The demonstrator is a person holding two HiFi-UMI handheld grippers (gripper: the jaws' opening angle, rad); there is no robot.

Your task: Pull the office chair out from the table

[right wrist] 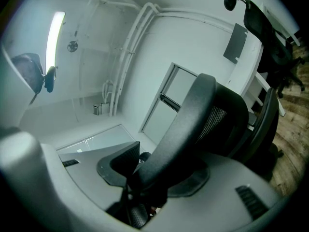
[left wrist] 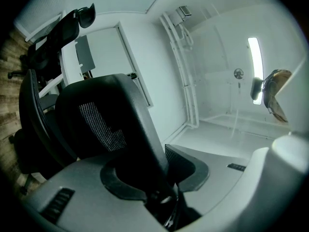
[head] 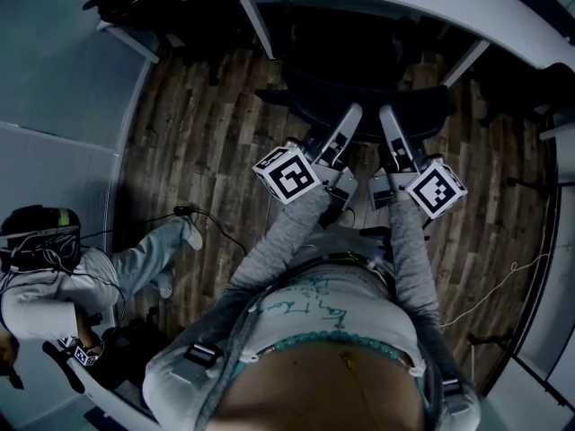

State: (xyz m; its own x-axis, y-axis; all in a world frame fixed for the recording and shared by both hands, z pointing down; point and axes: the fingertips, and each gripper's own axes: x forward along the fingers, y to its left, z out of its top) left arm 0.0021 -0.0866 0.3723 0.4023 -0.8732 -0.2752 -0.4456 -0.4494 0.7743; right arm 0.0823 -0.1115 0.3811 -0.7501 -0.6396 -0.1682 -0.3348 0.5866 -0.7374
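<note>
floor (head: 198, 151): dark wood planks, fills most of the head view. table (head: 377, 3): white, curved edge running across 11 to 2 o'clock. office chair (head: 359, 97): black, at 12 o'clock, seat pushed in under the table edge, mesh back turned toward the operator; not yet out. a 2nd black chair (left wrist: 48, 47) stands off at 10 o'clock in the left gripper view, well apart. a seated person (head: 81, 285) at 8 o'clock, clear of the pull path as far as i can judge. left gripper (head: 349, 122): jaws closed down to the thickness of the backrest's top rim, rim pinched between the 2 pads. right gripper (head: 390, 124): same, clamped on the rim just beside the left one, both near the rim's middle. step in hand, as i read it: grip taken, pull about to begin. to do it well: draw both grippers straight back toward 6 o'clock together and at 1 pace, so the castors roll and the chair does not swivel; keep the pull low and level, since hauling up on the rim would likely recline the back instead of moving the base; hold the clamp firm, as the smooth rim could slip through the pads; step back to give the seat room. containers: none in any view, nothing to log.
</note>
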